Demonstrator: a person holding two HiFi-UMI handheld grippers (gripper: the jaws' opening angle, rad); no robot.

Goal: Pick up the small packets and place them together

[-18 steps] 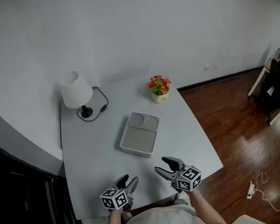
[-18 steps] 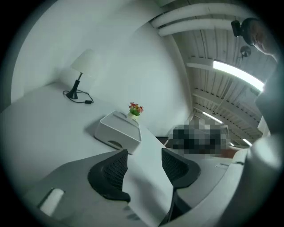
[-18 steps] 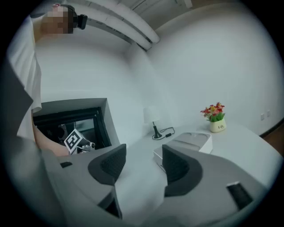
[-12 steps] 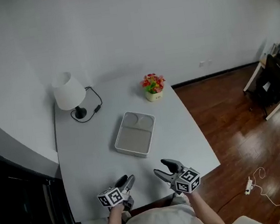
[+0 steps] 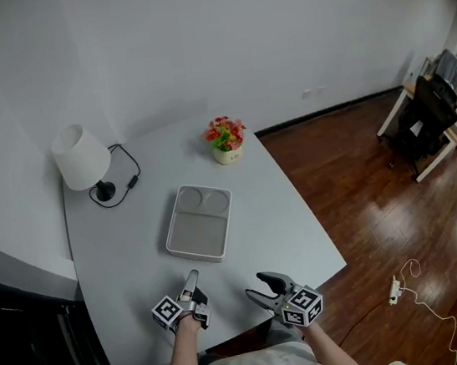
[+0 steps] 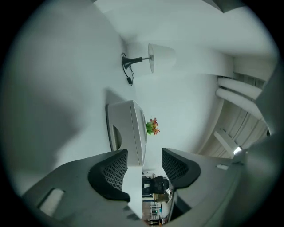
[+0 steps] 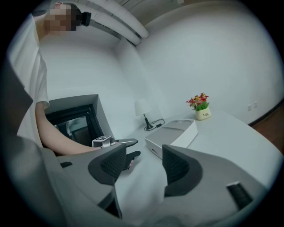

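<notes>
One smooth, pale table (image 5: pixel 288 215) carries a shallow rectangular white tray (image 5: pixel 197 228) at its middle. A white-shaded lamp (image 5: pixel 82 157) stands far left and a small pot of flowers (image 5: pixel 226 140) far right. At the near edge, the left gripper (image 5: pixel 192 277) and right gripper (image 5: pixel 255 284) both hold their ribbed dark fingers (image 7: pixel 113 165) moderately apart, gripping nothing. Where the packets lie, I cannot tell.

From overhead we look steeply down on the table (image 5: pixel 289 219); cameras on the left claw (image 5: pixel 191 279) and right claw (image 5: pixel 257 286) skim it, all sharing the tray (image 5: pixel 198 234).
</notes>
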